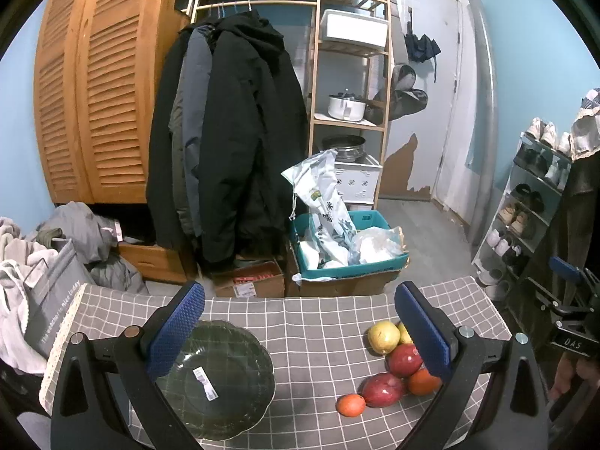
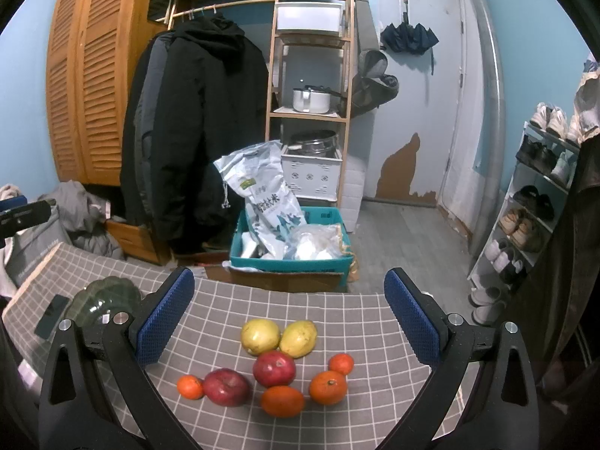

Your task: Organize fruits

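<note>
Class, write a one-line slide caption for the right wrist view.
Open right gripper above eight fruits clustered on a checked tablecloth, green glass plate at left.

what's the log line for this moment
left gripper: open, over plate | right gripper: open, over fruits | plate: empty

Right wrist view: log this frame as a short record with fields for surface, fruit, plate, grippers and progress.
surface: grey checked cloth
fruit: two yellow fruits, two red apples, four oranges, clustered on the cloth
plate: dark green glass plate, left of the fruit, no fruit on it
left gripper: jaws open, above the plate, holding nothing
right gripper: jaws open, above the fruit, holding nothing
progress: no fruit moved to the plate yet
</note>
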Demonstrator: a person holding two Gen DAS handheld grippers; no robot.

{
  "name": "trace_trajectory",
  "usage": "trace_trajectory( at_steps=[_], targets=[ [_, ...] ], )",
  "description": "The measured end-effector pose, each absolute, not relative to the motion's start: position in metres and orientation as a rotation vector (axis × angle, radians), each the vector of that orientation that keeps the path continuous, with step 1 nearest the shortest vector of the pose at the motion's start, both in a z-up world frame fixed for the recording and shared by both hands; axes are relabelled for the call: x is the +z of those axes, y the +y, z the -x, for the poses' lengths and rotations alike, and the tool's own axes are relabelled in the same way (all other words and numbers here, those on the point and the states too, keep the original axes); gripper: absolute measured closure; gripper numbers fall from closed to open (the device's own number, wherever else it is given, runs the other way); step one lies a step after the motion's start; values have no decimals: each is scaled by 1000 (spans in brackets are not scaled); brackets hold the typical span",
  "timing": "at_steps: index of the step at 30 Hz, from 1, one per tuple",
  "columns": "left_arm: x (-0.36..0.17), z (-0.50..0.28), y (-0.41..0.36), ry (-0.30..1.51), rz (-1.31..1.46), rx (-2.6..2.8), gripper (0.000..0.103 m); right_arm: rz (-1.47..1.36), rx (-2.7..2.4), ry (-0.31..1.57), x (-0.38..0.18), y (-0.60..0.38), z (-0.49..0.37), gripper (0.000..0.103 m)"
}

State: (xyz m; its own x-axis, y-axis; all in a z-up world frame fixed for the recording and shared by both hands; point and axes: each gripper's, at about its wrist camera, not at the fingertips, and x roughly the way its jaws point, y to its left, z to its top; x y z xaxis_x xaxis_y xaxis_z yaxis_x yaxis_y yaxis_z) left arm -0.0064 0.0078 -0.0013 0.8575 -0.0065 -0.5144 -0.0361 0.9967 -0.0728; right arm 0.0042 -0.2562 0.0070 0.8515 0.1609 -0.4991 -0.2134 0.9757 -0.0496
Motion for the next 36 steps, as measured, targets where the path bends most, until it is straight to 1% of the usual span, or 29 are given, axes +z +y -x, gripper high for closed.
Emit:
trace_trajectory(
  at_steps=[36],
  targets=[
    [1,3,6,573,76,15,1,108,197,510,5,-255,-4,4]
  ],
)
